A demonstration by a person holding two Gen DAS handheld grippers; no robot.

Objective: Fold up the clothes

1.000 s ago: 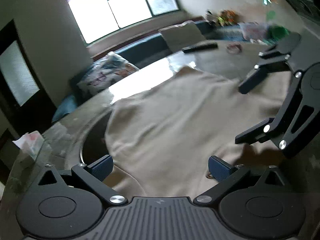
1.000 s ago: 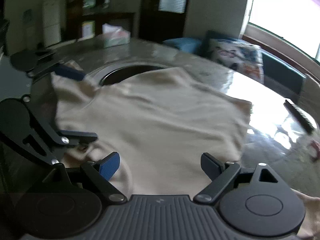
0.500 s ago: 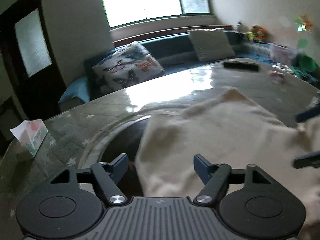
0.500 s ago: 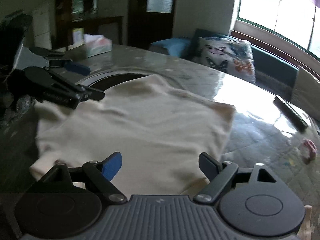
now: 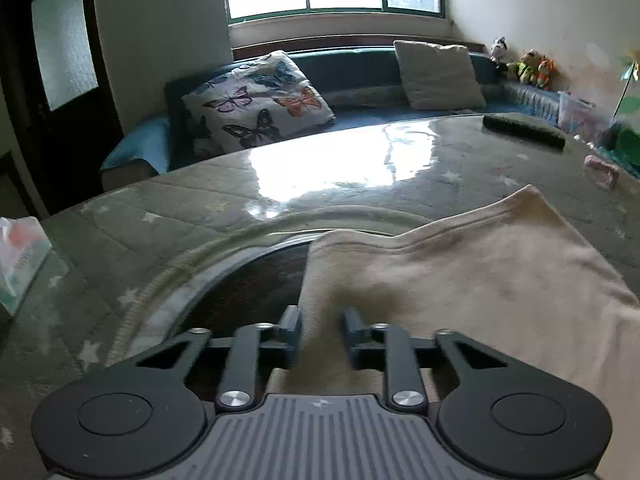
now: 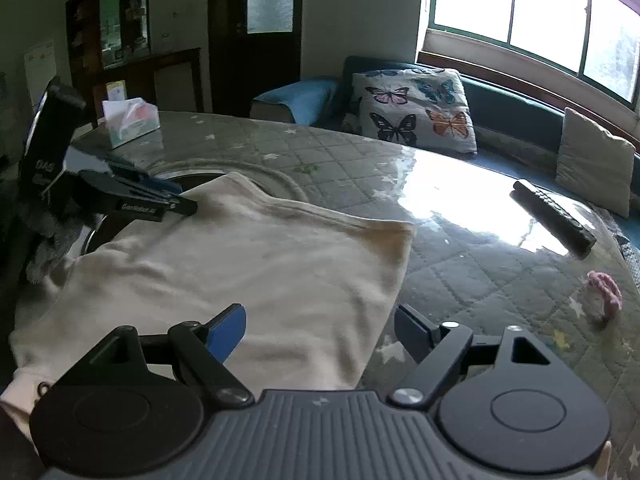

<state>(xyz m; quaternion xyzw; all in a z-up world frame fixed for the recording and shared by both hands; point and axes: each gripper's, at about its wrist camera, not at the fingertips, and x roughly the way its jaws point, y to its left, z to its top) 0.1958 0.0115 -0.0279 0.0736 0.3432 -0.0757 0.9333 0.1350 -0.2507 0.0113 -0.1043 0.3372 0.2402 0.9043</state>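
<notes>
A beige garment (image 6: 248, 264) lies flat on the round table, partly over a dark round recess (image 5: 240, 284). In the left wrist view the garment (image 5: 460, 280) fills the lower right. My left gripper (image 5: 321, 326) has its fingers nearly together on the garment's left edge, pinching cloth. It also shows in the right wrist view (image 6: 176, 202), at the garment's far left corner. My right gripper (image 6: 320, 330) is open and empty, low over the garment's near right edge.
A black remote (image 6: 552, 218) and a pink scrunchie (image 6: 606, 294) lie on the table's right side. A tissue pack (image 6: 130, 122) stands at the far left. A sofa with a butterfly cushion (image 6: 416, 106) runs behind the table.
My left gripper moved left to the garment's edge and closed on it. My right gripper drew back towards the garment's right edge and stayed open.
</notes>
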